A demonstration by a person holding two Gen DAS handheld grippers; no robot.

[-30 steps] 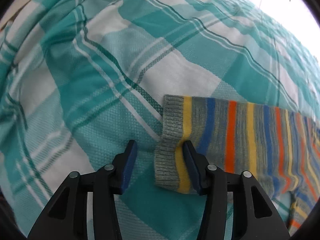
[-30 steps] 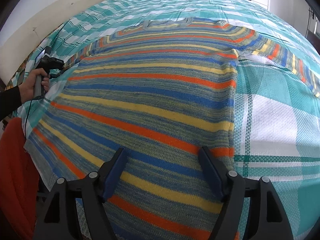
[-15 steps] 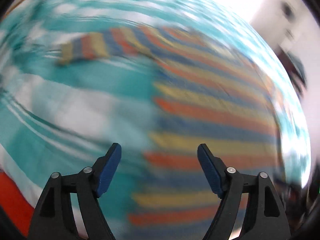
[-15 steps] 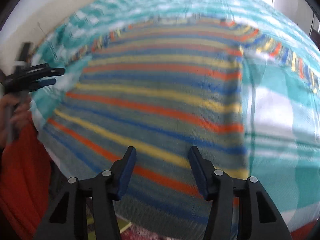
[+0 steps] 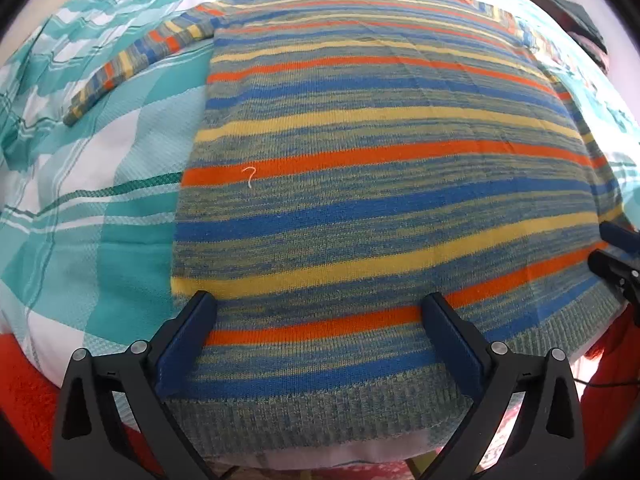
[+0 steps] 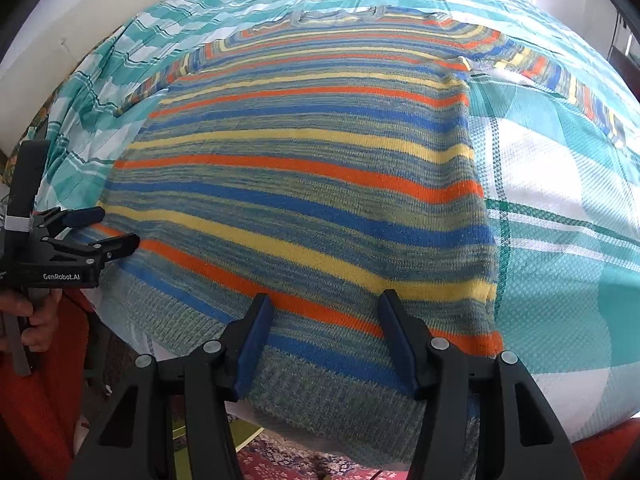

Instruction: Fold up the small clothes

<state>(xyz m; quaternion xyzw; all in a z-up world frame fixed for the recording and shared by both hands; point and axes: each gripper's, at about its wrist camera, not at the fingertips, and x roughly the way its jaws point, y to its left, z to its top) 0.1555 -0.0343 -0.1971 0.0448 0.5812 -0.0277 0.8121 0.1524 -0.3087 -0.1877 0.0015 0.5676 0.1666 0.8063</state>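
Sweater (image 5: 360, 184), a striped knit in orange, blue, yellow and grey-green, is lying flat and spread out on the teal plaid bedspread (image 5: 100, 208), its ribbed hem (image 5: 320, 412) hanging just over the near edge of the bed. It is looking soft, limp and fairly light, likely to sag and stretch when lifted rather than keep any shape, so the thicker ribbed hem corners and the side seams are probably offering the surest hold. The left gripper (image 5: 320, 332) is hovering over the hem near the sweater's left side, its jaws having just been opening to their widest, with knit below them but nothing pinched. The right gripper (image 6: 326, 338) is hanging over the hem nearer the sweater's right edge, jaws standing partly apart and not pressing on the fabric. The left wrist view is showing the left sleeve (image 5: 136, 68) angling away from the body, plus a small pale thread (image 5: 250, 176) on an orange stripe; the right wrist view alone is showing the right sleeve (image 6: 560, 84), the neckline (image 6: 336, 14), and the hand (image 6: 36, 320) gripping the left tool.
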